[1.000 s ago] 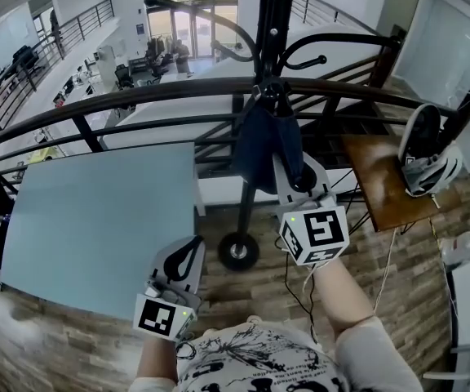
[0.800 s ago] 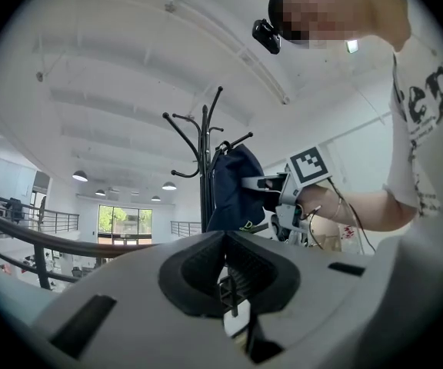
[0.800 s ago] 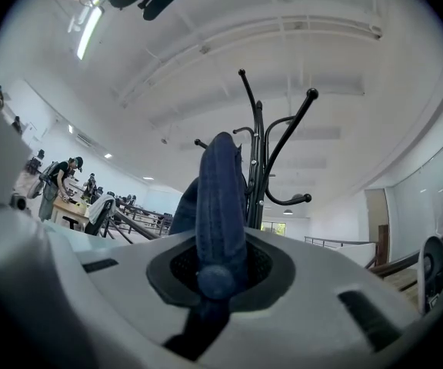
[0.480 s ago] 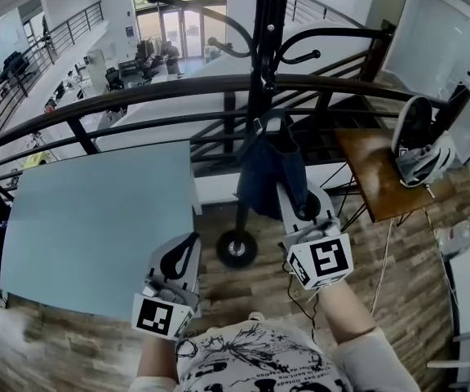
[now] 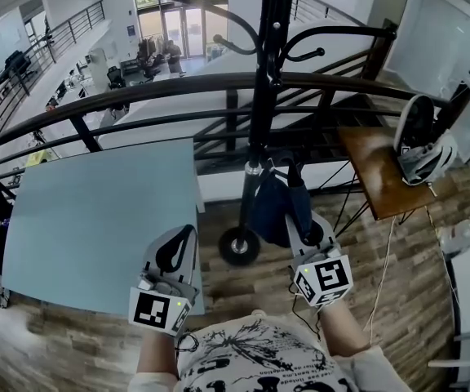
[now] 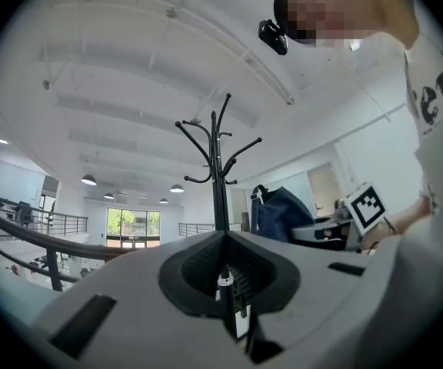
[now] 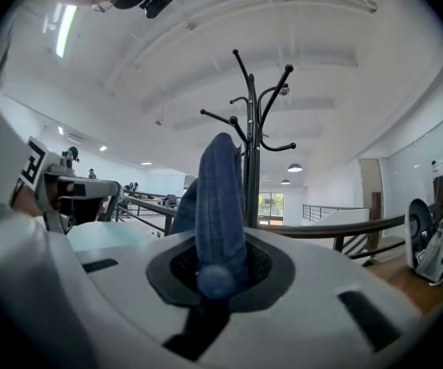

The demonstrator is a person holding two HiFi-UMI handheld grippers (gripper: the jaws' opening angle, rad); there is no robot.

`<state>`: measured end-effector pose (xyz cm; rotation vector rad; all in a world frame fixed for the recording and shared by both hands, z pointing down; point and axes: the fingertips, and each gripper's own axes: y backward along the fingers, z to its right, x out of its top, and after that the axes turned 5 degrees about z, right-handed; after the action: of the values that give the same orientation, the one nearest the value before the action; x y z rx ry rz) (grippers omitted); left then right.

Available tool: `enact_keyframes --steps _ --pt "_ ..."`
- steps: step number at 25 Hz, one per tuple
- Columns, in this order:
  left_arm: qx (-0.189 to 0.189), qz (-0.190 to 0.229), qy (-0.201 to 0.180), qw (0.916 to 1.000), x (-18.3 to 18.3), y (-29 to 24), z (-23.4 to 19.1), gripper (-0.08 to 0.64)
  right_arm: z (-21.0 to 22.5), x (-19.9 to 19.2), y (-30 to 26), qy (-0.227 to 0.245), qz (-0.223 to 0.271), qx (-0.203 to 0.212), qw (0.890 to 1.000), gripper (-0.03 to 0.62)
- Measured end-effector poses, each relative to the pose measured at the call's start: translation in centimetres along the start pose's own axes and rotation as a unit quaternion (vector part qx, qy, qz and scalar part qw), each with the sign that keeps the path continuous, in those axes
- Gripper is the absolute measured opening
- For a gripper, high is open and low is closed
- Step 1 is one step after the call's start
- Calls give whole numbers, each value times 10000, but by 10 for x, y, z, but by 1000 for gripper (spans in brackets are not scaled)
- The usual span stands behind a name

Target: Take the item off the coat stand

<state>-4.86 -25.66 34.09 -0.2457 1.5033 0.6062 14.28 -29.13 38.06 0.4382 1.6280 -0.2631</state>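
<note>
- grey-and-black left gripper (image 5: 186, 233) sits low and close to the person (image 5: 251, 362), over the near edge of the pale blue table (image 5: 96, 219). it tilts up and away from the body. its own view shows the two jaws brought together with nothing caught between them.
- right gripper (image 5: 296, 219) is held a little further forward, just right of the black coat stand (image 5: 261, 121) and near its round base. it is also angled upward, and its jaws are clamped on a fold of the dark blue fabric item (image 5: 274, 207).
- dark blue fabric item is down off the curved hooks, level with the lower part of the pole and well below the top of the stand.
- its long axis follows the line of the right jaws. from the pinched end it rises up and away from the person, toward the pole.
- in the head view the item overlaps the lower pole, and whether the two touch cannot be told.
- counted from left to right: one pale blue table, one left gripper, one coat stand, one blue item and one right gripper.
- at the far right is one wooden side table (image 5: 374, 186) carrying one black-and-white object (image 5: 421, 149).
</note>
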Motion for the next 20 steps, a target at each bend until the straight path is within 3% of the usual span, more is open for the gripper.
enact_keyframes --steps 8,20 --pt "199 -171 112 9996 -9 -2 -8 5 -6 -3 8 -109 35 47 9999 26" --pt "88 -360 14 9993 -19 -9 0 5 -4 -7 10 -86 -84 0 9999 21"
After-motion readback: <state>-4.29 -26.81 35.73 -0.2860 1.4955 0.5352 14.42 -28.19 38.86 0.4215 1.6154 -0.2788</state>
